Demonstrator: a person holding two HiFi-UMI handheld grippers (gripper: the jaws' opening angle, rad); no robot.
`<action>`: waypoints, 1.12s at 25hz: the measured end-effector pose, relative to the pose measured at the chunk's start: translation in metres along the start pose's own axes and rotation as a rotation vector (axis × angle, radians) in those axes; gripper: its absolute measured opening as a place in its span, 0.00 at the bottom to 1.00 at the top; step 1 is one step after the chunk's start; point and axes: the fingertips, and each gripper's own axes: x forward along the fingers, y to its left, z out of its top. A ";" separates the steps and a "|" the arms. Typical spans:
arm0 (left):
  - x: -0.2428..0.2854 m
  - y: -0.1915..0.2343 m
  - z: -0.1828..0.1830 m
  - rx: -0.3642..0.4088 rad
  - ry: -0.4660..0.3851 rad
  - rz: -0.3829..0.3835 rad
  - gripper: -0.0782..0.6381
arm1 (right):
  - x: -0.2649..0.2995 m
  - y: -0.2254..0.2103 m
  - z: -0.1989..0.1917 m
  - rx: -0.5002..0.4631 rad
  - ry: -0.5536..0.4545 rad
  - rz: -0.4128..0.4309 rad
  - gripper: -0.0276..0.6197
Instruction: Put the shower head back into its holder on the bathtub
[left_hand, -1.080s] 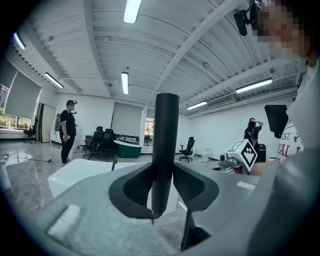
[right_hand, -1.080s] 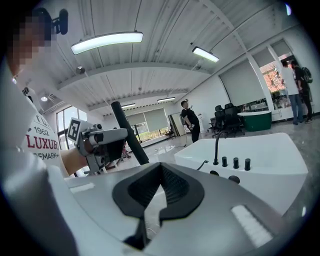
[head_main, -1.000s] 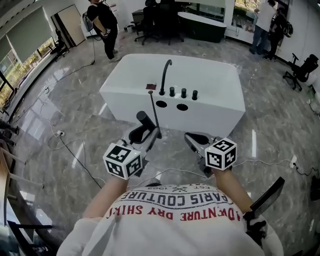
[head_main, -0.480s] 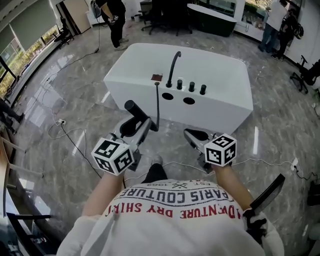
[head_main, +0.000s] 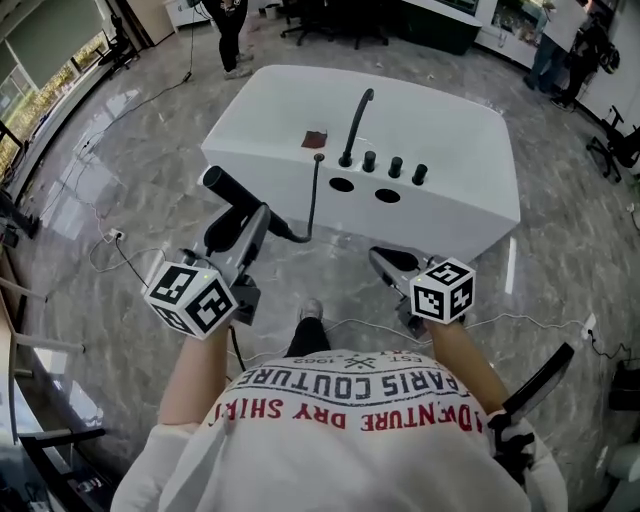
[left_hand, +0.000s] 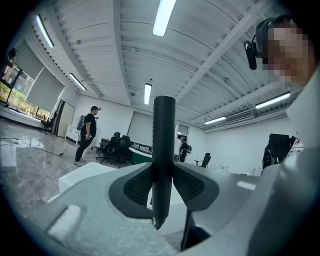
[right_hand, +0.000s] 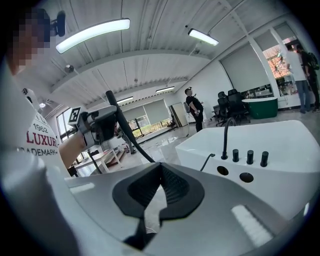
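The shower head (head_main: 232, 188), a black stick-shaped piece, is held clear of the bathtub (head_main: 460, 110), out over the marble floor (head_main: 140, 170) in front of the bathtub's near wall and towards its left corner. It is pinched by the left gripper (head_main: 250, 215). In the left gripper view it is seen clamped upright between the two ribbed pads (left_hand: 135, 187), with its ends standing out above and below them. A black hose (head_main: 314, 200) is run from the bathtub's near rim, down in front of the near wall and across to the shower head.

On that same near rim a curved black spout (head_main: 355, 125) is mounted. Three black knobs (head_main: 395, 166) are set in a row to its right, and two round openings (head_main: 342, 184) are cut in the rim just in front of them. A small dark red patch (head_main: 314, 139) is seen on the rim to the left of the spout.

The right gripper (head_main: 383, 262) is held low in front of the bathtub's near wall, below the knobs and apart from the wall. Its jaws are pressed together with nothing between them, as shown in the right gripper view.

A person in black (head_main: 228, 20) is seen standing beyond the bathtub's far left corner
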 end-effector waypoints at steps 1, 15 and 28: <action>0.006 0.009 0.006 -0.003 0.000 0.000 0.29 | 0.010 -0.005 0.004 0.005 0.006 -0.001 0.05; 0.120 0.149 0.057 -0.031 0.011 -0.078 0.29 | 0.147 -0.086 0.072 0.078 0.066 -0.046 0.05; 0.171 0.248 0.098 -0.031 -0.041 -0.122 0.29 | 0.239 -0.104 0.095 0.095 0.081 0.024 0.05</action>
